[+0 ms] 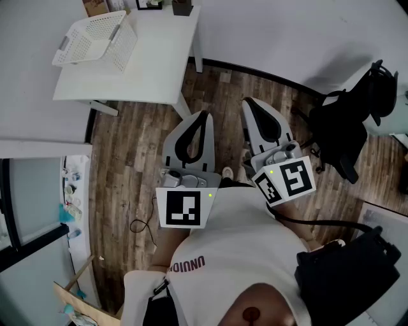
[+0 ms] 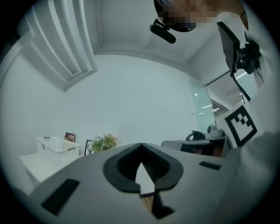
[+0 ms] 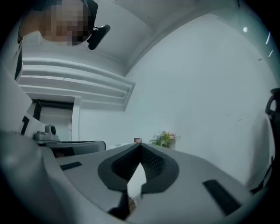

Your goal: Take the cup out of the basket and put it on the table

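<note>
The white lattice basket point(image 1: 95, 38) stands on the far left part of the white table point(image 1: 153, 70); no cup shows in it from here. The left gripper view also catches the basket point(image 2: 57, 146) and the table point(image 2: 37, 165), far off. Both grippers are held close to the person's body over the wooden floor, well short of the table. My left gripper point(image 1: 203, 115) is shut with nothing in it, its tips meeting point(image 2: 141, 144). My right gripper point(image 1: 248, 102) is shut and empty too point(image 3: 140, 144).
A small plant point(image 2: 105, 142) and picture frames point(image 1: 150, 5) line the table's far edge by the wall. A black office chair point(image 1: 347, 127) stands at the right. A black bag point(image 1: 344, 274) is at the lower right. A glass door point(image 1: 25, 204) is at the left.
</note>
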{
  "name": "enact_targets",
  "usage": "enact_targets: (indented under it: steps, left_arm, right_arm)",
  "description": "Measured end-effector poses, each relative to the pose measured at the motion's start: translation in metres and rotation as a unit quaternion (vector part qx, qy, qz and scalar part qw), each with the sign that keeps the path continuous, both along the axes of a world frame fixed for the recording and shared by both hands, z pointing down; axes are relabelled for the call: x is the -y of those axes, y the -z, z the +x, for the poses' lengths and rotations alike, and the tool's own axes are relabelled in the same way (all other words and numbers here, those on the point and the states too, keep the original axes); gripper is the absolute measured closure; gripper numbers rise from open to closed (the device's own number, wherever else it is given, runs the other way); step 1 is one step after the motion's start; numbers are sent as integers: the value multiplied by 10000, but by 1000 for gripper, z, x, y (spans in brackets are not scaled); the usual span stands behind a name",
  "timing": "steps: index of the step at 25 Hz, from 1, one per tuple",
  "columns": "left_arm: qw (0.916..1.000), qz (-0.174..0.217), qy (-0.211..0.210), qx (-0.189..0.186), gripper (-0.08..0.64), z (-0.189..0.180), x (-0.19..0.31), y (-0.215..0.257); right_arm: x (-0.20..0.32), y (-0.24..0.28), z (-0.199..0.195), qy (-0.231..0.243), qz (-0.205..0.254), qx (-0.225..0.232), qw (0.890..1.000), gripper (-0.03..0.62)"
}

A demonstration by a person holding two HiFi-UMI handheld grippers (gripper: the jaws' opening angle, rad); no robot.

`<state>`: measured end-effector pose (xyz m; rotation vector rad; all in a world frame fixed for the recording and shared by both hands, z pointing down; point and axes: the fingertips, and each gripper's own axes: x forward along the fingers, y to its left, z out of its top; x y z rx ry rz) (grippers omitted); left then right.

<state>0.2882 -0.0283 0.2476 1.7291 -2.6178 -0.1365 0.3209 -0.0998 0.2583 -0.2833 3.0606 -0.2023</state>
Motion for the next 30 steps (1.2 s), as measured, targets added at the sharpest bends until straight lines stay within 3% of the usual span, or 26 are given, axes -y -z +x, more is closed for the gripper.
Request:
enact_targets:
  steps: [21, 30]
  left_arm:
    - [9999, 39, 105, -80, 548, -7, -8, -2]
    - [9986, 26, 512, -141, 548, -39, -44, -5]
  right_arm:
    - [-10, -1, -9, 140, 13, -13, 9999, 574]
    - [-36, 0, -43, 375, 77, -27, 9993, 574]
